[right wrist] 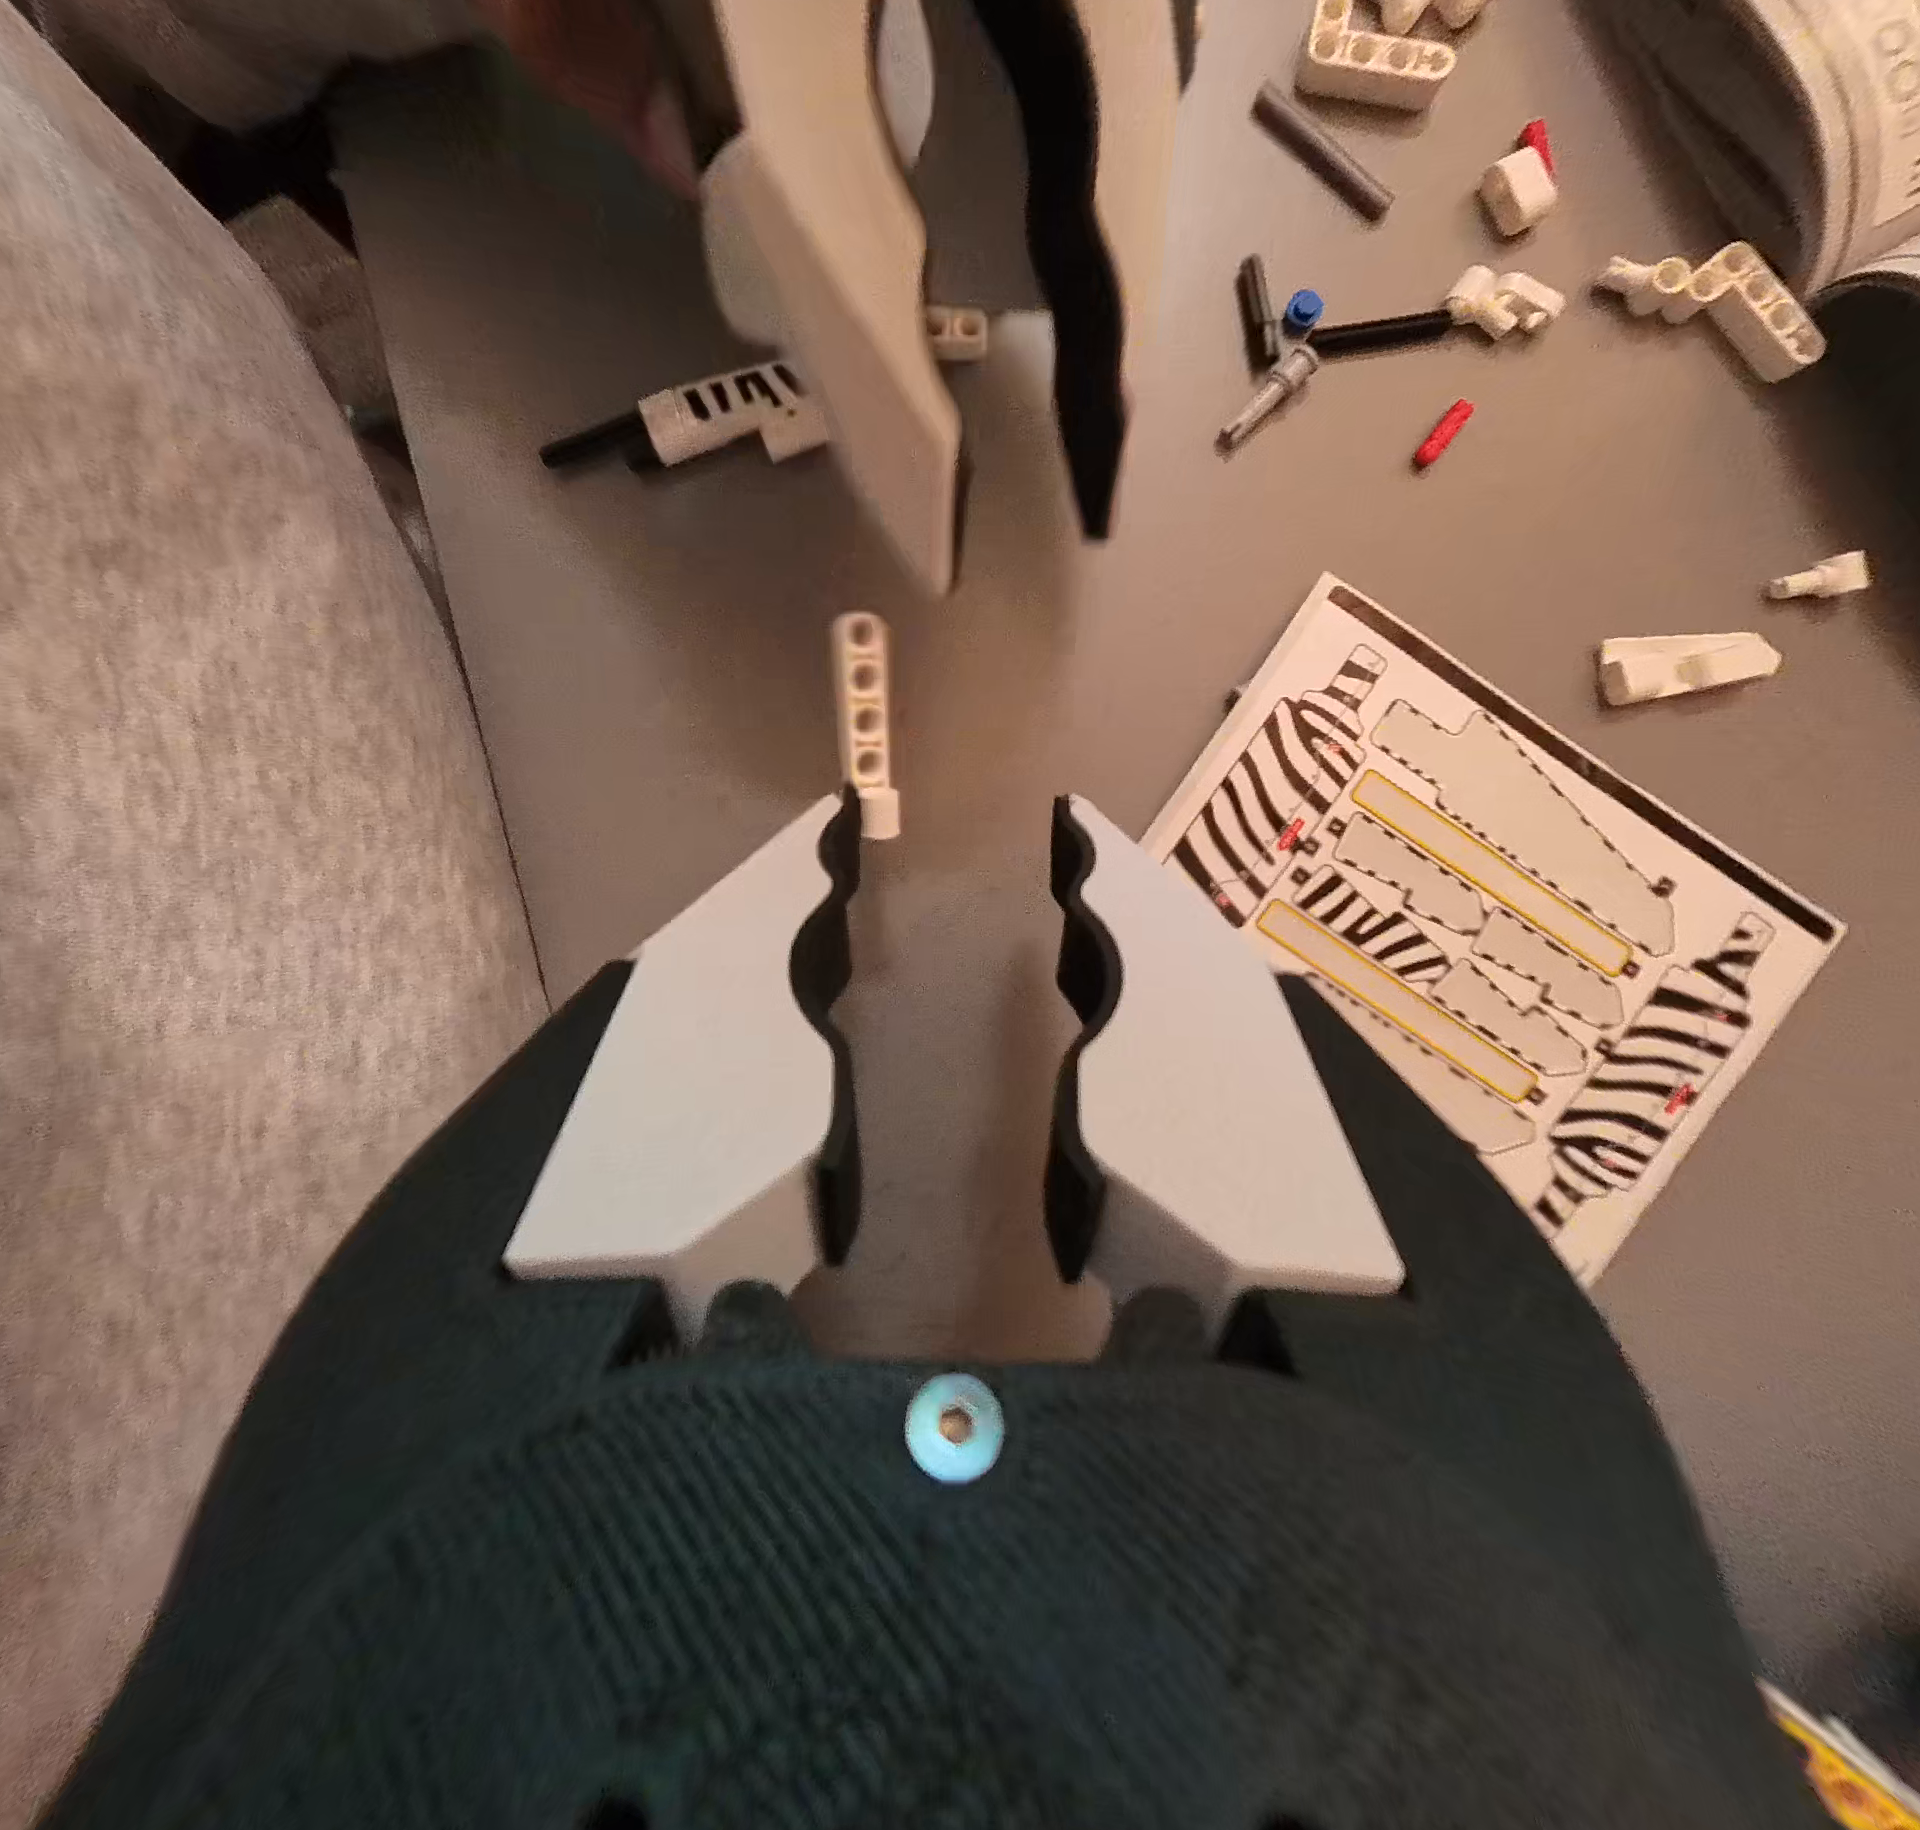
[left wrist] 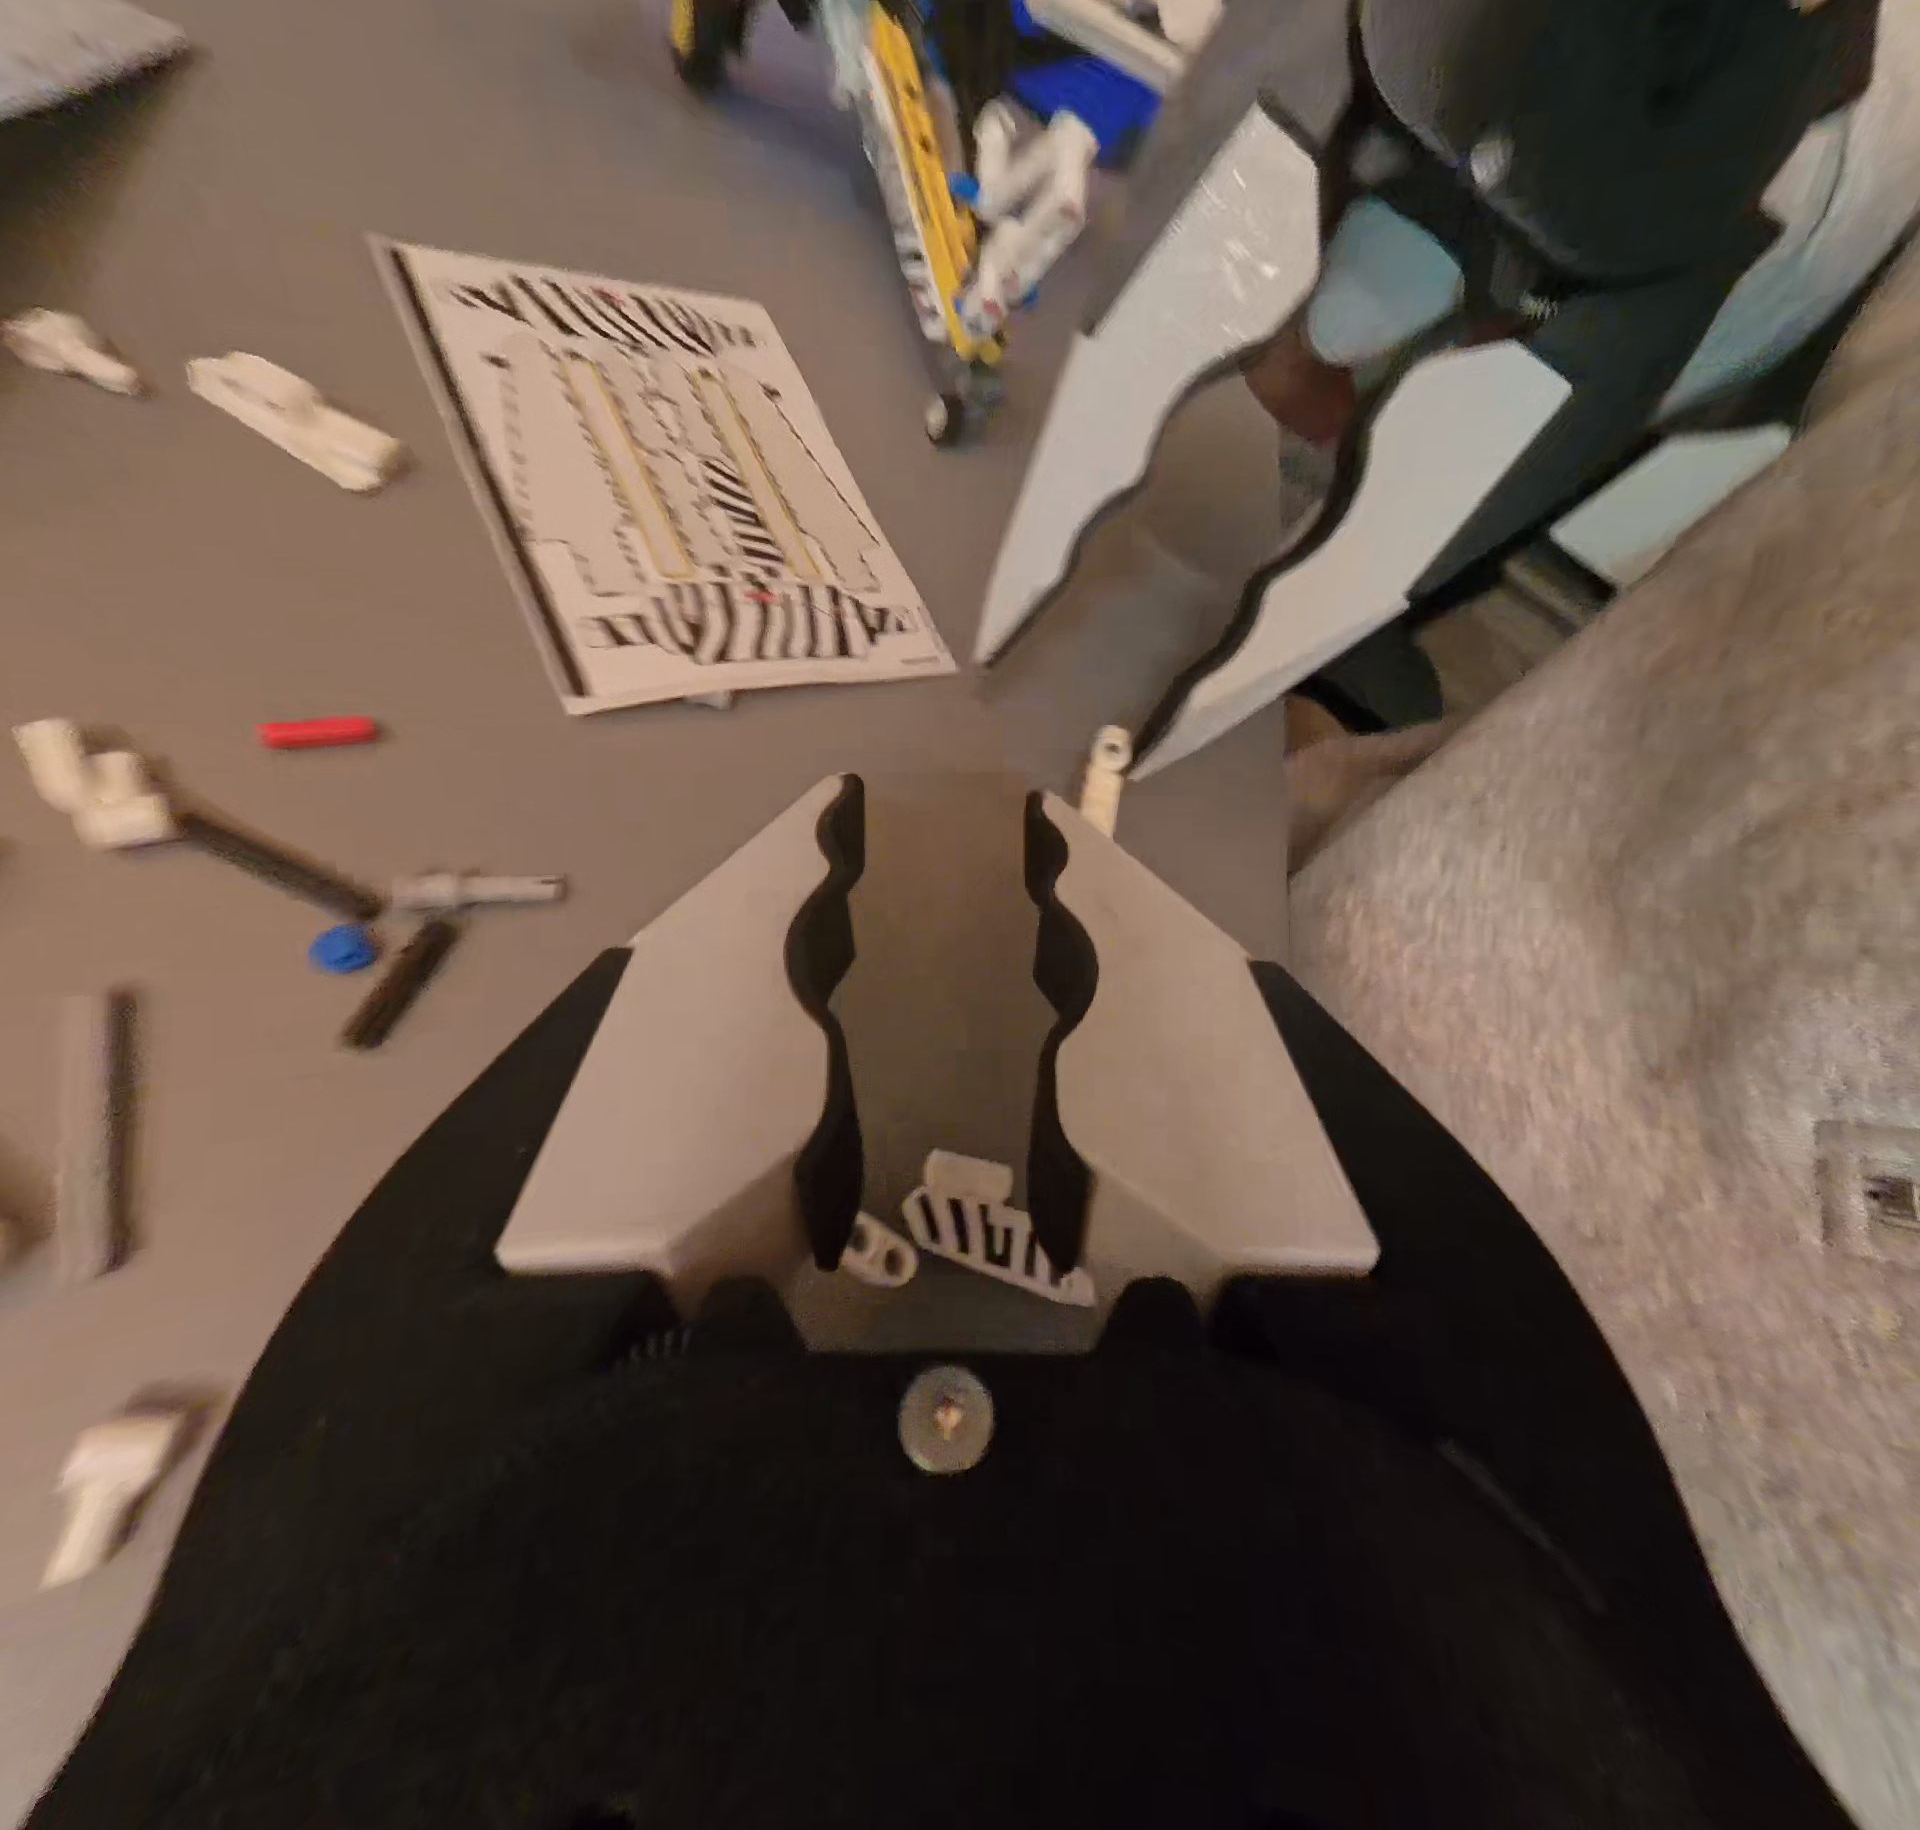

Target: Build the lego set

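Spreading grey across both views, desk (left wrist: 312,170) carrying scattered lego pieces, with a pale speckled fabric surface (left wrist: 1610,949) running along the right of the left wrist view. Lying flat at centre-left of that view, sticker sheet (left wrist: 655,471) with zebra stripes; showing again at right in the right wrist view (right wrist: 1496,928). Standing blurred at the top centre of the left wrist view, partly built lego model (left wrist: 914,118) in yellow, black, white and blue. Hovering over the desk, left hand-held gripper (left wrist: 943,814), jaws parted, gripping nothing; lying on the desk between its finger bases, a small white striped piece (left wrist: 987,1235) beside a small white link (left wrist: 878,1250). Reaching in from the upper right of the same view, right hand-held gripper (left wrist: 1060,710), jaws apart and empty, tips near a small white beam (left wrist: 1103,772). Appearing again just beyond the left fingertip in the right wrist view, that white beam (right wrist: 864,710), with the right hand-held gripper (right wrist: 956,814) spread wide and empty. Resting at left in the left wrist view, red pin (left wrist: 317,732), blue pin (left wrist: 343,947) and black axles (left wrist: 270,866).
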`<state>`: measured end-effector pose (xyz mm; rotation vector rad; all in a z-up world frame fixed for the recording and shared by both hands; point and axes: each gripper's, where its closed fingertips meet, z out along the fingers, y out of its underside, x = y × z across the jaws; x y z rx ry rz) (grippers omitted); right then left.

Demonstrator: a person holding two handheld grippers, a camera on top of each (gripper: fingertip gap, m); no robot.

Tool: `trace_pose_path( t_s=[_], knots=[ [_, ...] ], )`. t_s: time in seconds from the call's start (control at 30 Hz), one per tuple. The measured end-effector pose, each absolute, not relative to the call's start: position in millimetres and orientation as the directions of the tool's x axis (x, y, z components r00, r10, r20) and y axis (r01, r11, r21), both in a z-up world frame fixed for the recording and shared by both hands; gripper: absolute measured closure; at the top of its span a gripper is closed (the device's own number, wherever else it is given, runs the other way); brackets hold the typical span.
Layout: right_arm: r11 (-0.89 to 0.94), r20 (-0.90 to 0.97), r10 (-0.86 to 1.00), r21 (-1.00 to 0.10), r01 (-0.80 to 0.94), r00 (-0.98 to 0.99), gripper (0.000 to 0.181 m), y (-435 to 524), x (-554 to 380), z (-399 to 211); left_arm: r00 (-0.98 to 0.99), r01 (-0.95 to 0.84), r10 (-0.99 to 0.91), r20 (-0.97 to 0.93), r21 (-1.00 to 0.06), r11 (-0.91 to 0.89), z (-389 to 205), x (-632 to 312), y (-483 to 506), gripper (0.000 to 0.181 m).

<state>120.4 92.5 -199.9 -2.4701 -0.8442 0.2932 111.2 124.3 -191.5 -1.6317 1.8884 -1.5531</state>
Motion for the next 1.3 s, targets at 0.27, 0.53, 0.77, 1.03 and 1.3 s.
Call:
trace_pose_path(
  t_s=[0.27,0.53,0.77,1.03,1.3],
  knots=[
    [-0.675,-0.038,0.569,-0.593,0.439,0.822,0.151,89.0,130.3,-202.8,-0.235,-0.554,-0.864,0.446,-0.792,-0.259,-190.9,109.8,171.1,0.158],
    [-0.601,0.09,0.661,-0.531,0.598,0.745,0.151,87.3,123.2,-219.2,-0.459,-0.681,-0.841,0.285,-0.721,0.127,-227.1,107.8,92.3,0.152],
    [-0.612,0.02,0.657,-0.57,0.549,0.753,0.158,85.6,119.0,-219.2,-0.505,-0.683,-0.815,0.284,-0.709,0.175,-230.1,104.7,75.7,0.177],
    [-0.589,0.086,0.653,-0.568,0.575,0.753,0.165,85.4,118.2,-220.8,-0.447,-0.729,-0.815,0.368,-0.677,0.095,-232.4,105.3,78.3,0.176],
    [-0.586,0.147,0.604,-0.585,0.561,0.783,0.172,85.0,121.2,-220.7,-0.396,-0.746,-0.822,0.408,-0.665,0.03,-232.1,107.9,79.9,0.176]
  ],
)
